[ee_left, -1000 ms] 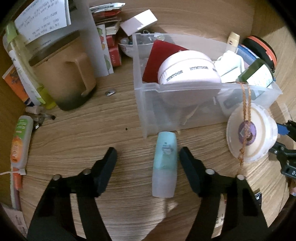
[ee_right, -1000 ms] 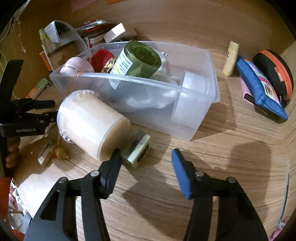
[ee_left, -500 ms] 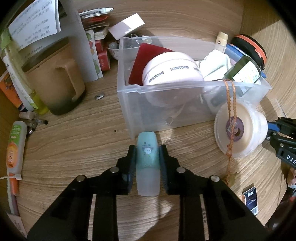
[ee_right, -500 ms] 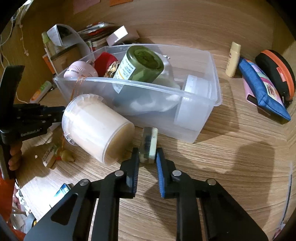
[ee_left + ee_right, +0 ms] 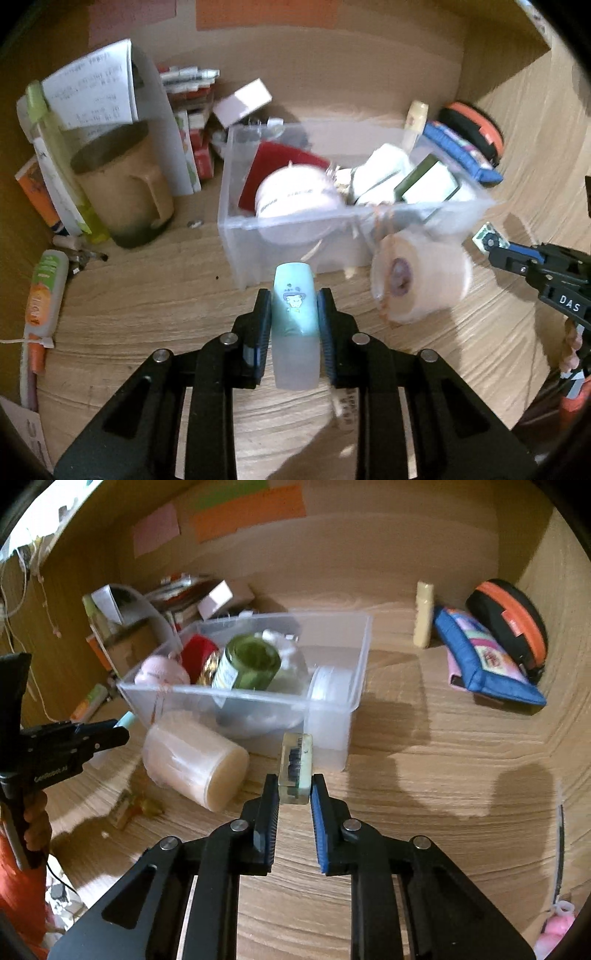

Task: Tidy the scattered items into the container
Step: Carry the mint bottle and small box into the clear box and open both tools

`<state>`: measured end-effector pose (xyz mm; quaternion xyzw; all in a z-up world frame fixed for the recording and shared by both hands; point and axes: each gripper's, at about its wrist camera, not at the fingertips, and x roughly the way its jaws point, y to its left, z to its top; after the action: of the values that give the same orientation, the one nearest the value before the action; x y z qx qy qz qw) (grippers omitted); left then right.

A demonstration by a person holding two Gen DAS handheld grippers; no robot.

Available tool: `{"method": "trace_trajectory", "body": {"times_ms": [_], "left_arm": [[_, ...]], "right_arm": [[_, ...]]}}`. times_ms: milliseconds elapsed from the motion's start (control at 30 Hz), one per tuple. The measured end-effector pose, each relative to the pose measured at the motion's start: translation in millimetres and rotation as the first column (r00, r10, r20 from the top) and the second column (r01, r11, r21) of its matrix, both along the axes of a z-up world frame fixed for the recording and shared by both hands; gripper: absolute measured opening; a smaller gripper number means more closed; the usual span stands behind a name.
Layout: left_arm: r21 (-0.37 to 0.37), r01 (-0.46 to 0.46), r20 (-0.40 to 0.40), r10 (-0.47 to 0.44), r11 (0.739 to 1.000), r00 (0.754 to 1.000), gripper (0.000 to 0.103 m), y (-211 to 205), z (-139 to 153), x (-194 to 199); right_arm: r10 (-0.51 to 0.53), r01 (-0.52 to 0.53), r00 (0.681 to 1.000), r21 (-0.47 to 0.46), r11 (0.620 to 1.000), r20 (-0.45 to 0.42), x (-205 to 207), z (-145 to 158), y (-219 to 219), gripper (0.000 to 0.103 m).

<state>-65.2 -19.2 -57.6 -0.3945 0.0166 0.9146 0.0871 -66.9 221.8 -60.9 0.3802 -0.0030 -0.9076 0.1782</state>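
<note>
My left gripper (image 5: 294, 306) is shut on a pale blue tube (image 5: 295, 325) with a cartoon face and holds it above the desk, just in front of the clear plastic container (image 5: 295, 236). My right gripper (image 5: 294, 790) is shut on a small clear-and-green case (image 5: 294, 770) and holds it up in front of the container (image 5: 332, 701). The container holds a pink-white round jar (image 5: 295, 195), a green jar (image 5: 251, 664), a red item and white pieces. A cream cylindrical tub (image 5: 195, 760) lies on its side against the container's front.
A tan mug (image 5: 122, 188), papers and boxes stand at the back left. An orange tube (image 5: 44, 291) lies at the left edge. A blue pouch (image 5: 484, 661), an orange-black case (image 5: 509, 620) and a cream bottle (image 5: 423, 614) sit at the back right.
Both grippers closed on their items, the left on the blue tube and the right on the small case, and have lifted them off the desk in front of the container.
</note>
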Motion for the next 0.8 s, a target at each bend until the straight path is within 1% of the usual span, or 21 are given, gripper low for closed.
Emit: {"method": "trace_trajectory", "body": {"times_ms": [267,400,500,667,800], "left_arm": [[0.090,-0.001,-0.088,0.009,0.996,0.996,0.024,2,37,5],[0.115,0.007,-0.117,0.007,0.993,0.993,0.024,8,53,2],[0.121,0.013,-0.132,0.004,0.993,0.991,0.024,18,61,-5],[0.114,0.031,-0.137,-0.016,0.993,0.991,0.024,34,65,-18],[0.111,0.037,-0.105,-0.026,0.993,0.994,0.024,44,57,-35]], "right_arm": [[0.004,-0.005,0.997,-0.017,1.000,-0.078,6,25,6,0.015],[0.004,-0.007,0.993,-0.021,1.000,-0.115,1,39,7,0.015],[0.007,-0.011,0.992,-0.030,0.999,-0.125,-4,45,9,0.015],[0.012,-0.017,0.992,-0.037,0.999,-0.128,-16,47,8,0.015],[0.022,-0.027,0.993,-0.043,0.999,-0.120,-25,43,5,0.015]]}}
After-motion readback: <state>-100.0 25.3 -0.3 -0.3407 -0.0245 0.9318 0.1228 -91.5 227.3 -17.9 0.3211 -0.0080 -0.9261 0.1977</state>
